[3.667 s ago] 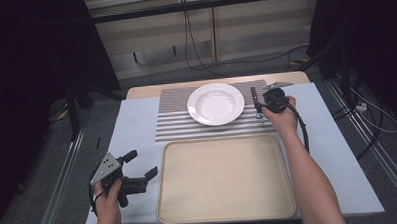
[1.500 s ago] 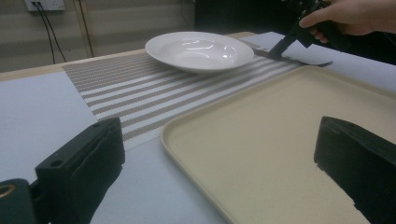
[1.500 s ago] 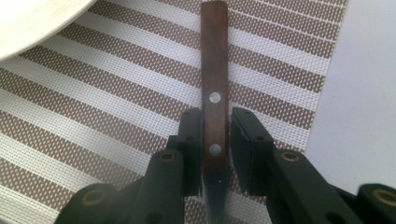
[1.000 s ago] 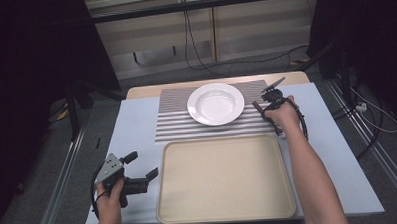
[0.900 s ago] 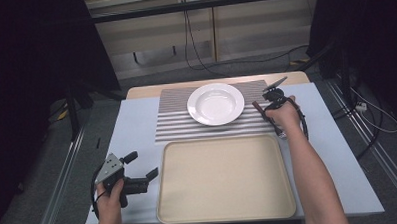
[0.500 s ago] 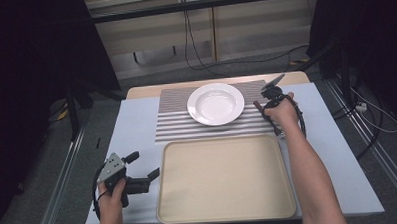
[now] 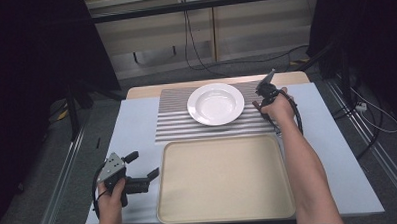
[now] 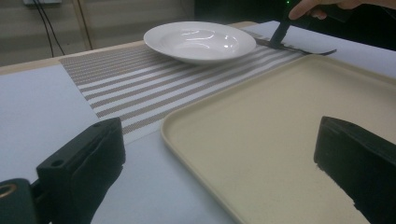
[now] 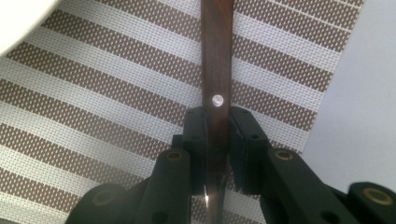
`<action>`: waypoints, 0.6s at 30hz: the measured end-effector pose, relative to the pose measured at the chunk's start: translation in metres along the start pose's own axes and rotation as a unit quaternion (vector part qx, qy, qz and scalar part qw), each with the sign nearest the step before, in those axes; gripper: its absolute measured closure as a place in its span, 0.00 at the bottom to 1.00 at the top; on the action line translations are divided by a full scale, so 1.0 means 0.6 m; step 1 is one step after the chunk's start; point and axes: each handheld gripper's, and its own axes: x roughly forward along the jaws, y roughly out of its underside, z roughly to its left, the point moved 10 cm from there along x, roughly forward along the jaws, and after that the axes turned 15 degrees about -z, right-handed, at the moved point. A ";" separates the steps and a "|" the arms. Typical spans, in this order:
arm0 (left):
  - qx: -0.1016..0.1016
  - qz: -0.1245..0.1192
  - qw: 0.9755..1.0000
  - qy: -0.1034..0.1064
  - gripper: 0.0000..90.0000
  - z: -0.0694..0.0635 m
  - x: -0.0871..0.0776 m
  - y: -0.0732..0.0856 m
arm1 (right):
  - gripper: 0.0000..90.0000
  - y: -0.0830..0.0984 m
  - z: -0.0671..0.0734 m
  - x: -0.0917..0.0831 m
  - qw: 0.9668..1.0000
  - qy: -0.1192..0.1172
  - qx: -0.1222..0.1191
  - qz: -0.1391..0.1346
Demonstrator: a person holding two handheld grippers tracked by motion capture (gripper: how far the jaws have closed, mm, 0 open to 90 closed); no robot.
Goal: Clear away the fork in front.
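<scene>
Nearest the person, the left gripper (image 7: 141,178) rests on the worktop (image 7: 132,134) just left of the tray (image 7: 224,178), its jaws spread wide and holding nothing. The tray lies bare, its raised rim the one ledge to clear when crossing. Beyond it, on the striped mat (image 7: 177,123), sits the white plate (image 7: 215,103); likely breakable, so best kept clear of. Just right of the plate, the right gripper (image 9: 217,140) is pinched on the fork (image 9: 217,70) by its dark wooden handle, below the rivet. The fork looks stiff, light and narrow; its handle gives a firmer hold than the smooth metal would. Open worktop lies to the right.
</scene>
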 end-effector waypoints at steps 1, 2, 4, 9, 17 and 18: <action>0.000 -0.001 1.000 -0.001 0.02 0.001 -0.001 -0.001 | 0.86 0.000 0.000 0.000 1.000 -0.003 0.004 -0.004; 0.000 -0.001 1.000 -0.001 0.02 0.001 -0.001 -0.001 | 0.86 0.001 -0.001 -0.001 1.000 -0.004 0.006 -0.009; 0.000 -0.002 1.000 -0.002 0.02 0.002 -0.002 -0.002 | 0.87 0.002 0.000 -0.002 1.000 -0.008 0.001 -0.018; -0.001 -0.004 1.000 -0.003 0.03 0.002 -0.004 -0.003 | 0.86 0.000 0.005 -0.009 0.999 -0.022 0.008 -0.042; -0.003 -0.007 1.000 -0.002 0.02 0.000 -0.003 -0.004 | 0.86 -0.017 0.004 -0.034 0.992 -0.030 0.033 -0.122; -0.004 -0.007 1.000 -0.002 0.02 0.000 -0.003 -0.004 | 0.86 -0.020 0.003 -0.038 0.990 -0.029 0.033 -0.133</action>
